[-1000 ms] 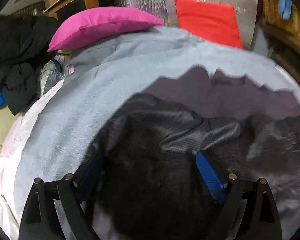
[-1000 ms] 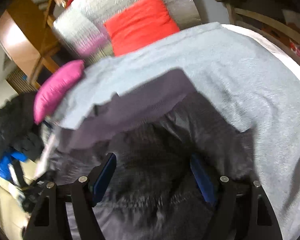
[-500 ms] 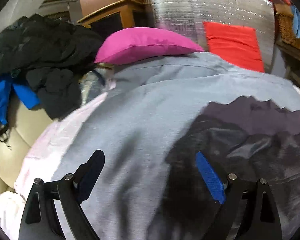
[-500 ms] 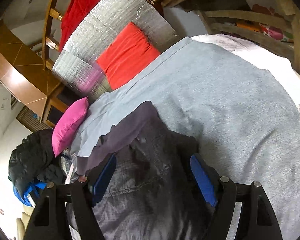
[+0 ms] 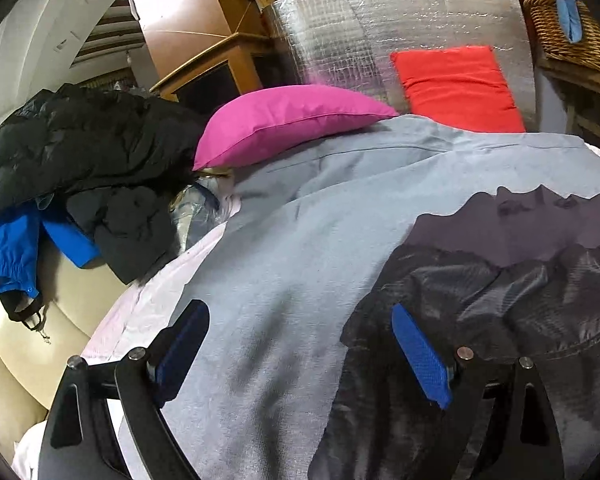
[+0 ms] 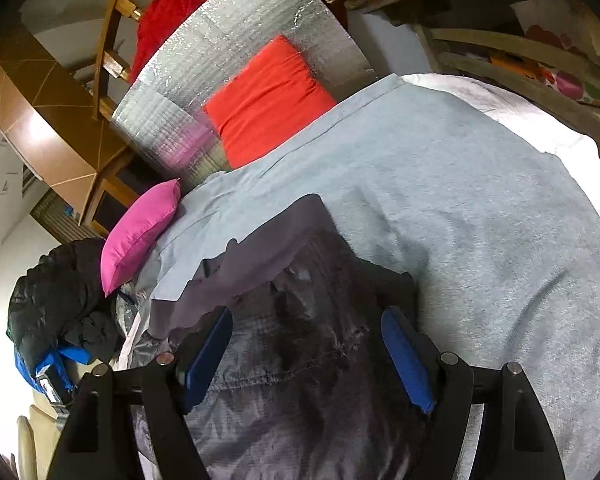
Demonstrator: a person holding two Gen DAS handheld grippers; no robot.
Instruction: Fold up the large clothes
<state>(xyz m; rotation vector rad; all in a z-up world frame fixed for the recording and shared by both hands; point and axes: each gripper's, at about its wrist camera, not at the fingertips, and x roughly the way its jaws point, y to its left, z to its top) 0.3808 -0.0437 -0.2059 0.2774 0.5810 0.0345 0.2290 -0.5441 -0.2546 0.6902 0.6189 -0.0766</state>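
Observation:
A dark grey jacket [image 5: 500,300] with a mauve lining lies on a light grey blanket [image 5: 300,272] spread over the bed. My left gripper [image 5: 300,344] hangs open above the jacket's left edge, its right blue pad over the dark fabric and its left pad over the blanket, nothing between the pads. In the right wrist view the same jacket [image 6: 300,380] lies under my right gripper [image 6: 308,344], which stands open with both blue pads above the fabric and apart from it. The mauve lining [image 6: 240,268] shows at the jacket's far edge.
A pink pillow [image 5: 288,120] and a red cushion [image 5: 456,84] sit at the bed's head against a silver foil panel [image 5: 360,32]. A heap of black and blue clothes [image 5: 80,168] lies on a cream seat at left. A wooden frame [image 6: 520,48] runs along the bed's right side.
Both grippers have drawn back and up off the jacket. The left one swung left, so the clothes heap and the blanket's left edge came into view. Both stayed open.

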